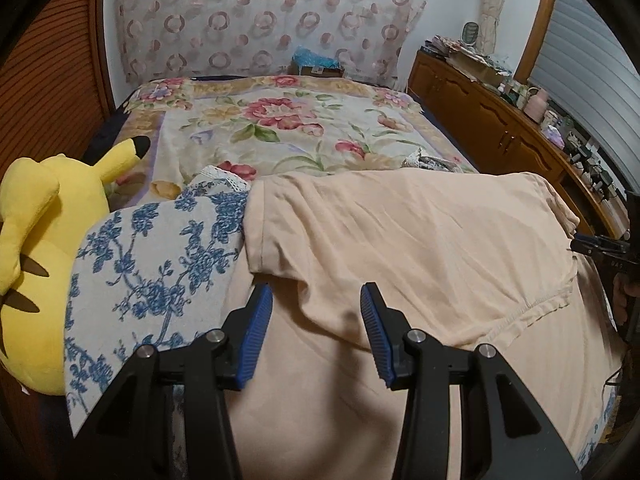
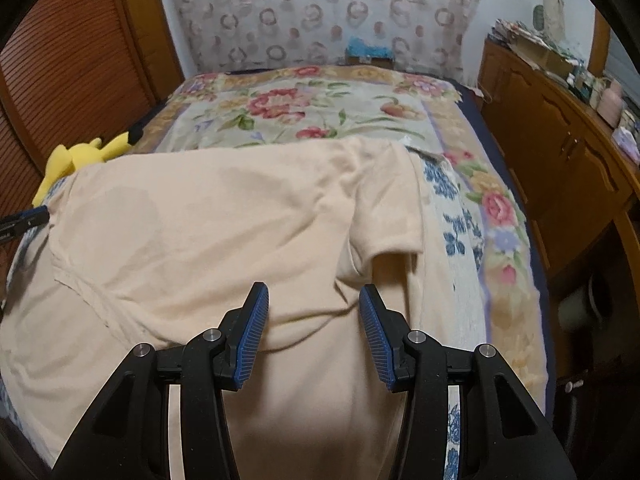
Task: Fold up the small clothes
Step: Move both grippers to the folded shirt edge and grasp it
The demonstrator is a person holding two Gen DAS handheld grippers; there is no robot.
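A peach shirt (image 1: 400,240) lies spread flat but wrinkled across the near bed, both short sleeves out.

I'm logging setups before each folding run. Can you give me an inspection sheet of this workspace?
Surface: bed with floral blanket; blue-patterned cloth spread on it.
Job's things: peach T-shirt lying flat, wrinkled, one sleeve near the right tongs.
Clutter: yellow plush toy at the bed's left edge.
Grippers: left tongs open above the shirt; right tongs open, holding nothing.
Cables: thin dark cable at the left view's right edge.
Surroundings: wooden cabinet topped with items; patterned curtain behind.
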